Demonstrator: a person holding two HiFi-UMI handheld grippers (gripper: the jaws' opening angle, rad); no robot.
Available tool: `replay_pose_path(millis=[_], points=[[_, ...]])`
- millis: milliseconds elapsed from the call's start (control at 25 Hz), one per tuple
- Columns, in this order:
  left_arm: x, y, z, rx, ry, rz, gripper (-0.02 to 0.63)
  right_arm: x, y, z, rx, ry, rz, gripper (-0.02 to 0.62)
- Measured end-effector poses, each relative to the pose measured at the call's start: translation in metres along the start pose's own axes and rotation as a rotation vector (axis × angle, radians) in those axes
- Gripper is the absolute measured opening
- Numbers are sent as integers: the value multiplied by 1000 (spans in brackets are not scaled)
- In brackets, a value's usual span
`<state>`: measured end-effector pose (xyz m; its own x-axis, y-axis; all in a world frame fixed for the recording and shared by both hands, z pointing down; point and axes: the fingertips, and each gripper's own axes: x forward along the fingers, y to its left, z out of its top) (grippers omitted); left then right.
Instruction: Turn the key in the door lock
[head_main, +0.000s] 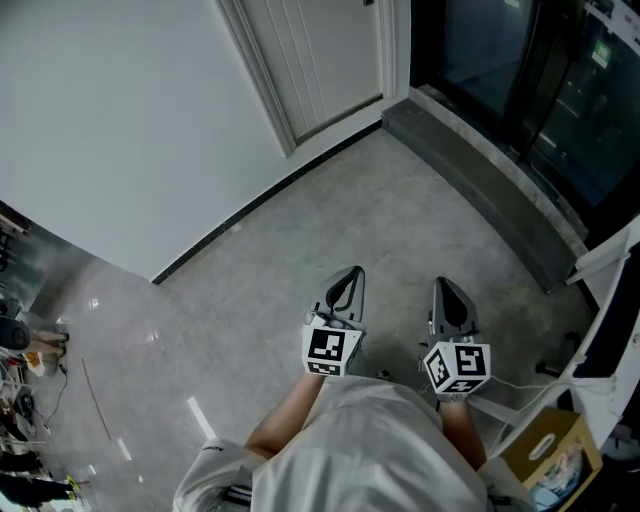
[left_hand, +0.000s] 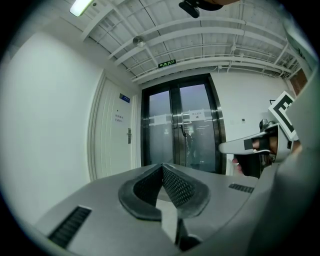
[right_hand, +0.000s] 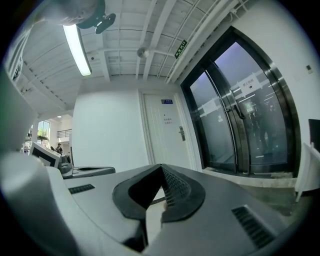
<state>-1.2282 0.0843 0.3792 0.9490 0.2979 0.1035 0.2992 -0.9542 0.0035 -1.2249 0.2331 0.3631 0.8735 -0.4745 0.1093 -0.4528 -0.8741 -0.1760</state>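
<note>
With the jaws of the left gripper and the right gripper both closed on nothing, the white panelled door, well ahead, is to be approached squarely until its small metal lock plate, key not discernible, is within reach.

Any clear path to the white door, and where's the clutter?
Bare grey floor runs ahead to the white door, bordered by the white wall and the stone step. Crowded: bottom-left clutter, cardboard box at right.
</note>
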Motion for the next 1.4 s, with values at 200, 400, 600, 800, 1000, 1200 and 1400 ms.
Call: replay_pose_path(millis=[200, 400, 600, 800, 1000, 1200, 1400], points=[[31, 6, -4, -11, 10, -12, 9, 24, -21, -2, 10, 19, -20, -11], [84, 36, -10, -23, 11, -34, 9, 82, -36, -7, 8, 43, -50, -12], [146, 75, -1, -21, 3, -70, 9, 147, -47, 6, 28, 36, -80, -12], [201, 115, 15, -3, -14, -136, 9, 212, -54, 22, 42, 14, -142, -12], [240, 151, 23, 3, -23, -166, 9, 254, -49, 23, 42, 20, -169, -12], [265, 172, 20, -44, -21, -160, 9, 286, -47, 20, 27, 49, -156, -12], [295, 180, 19, -38, -20, -164, 9, 316, -59, 26, 29, 41, -150, -11]])
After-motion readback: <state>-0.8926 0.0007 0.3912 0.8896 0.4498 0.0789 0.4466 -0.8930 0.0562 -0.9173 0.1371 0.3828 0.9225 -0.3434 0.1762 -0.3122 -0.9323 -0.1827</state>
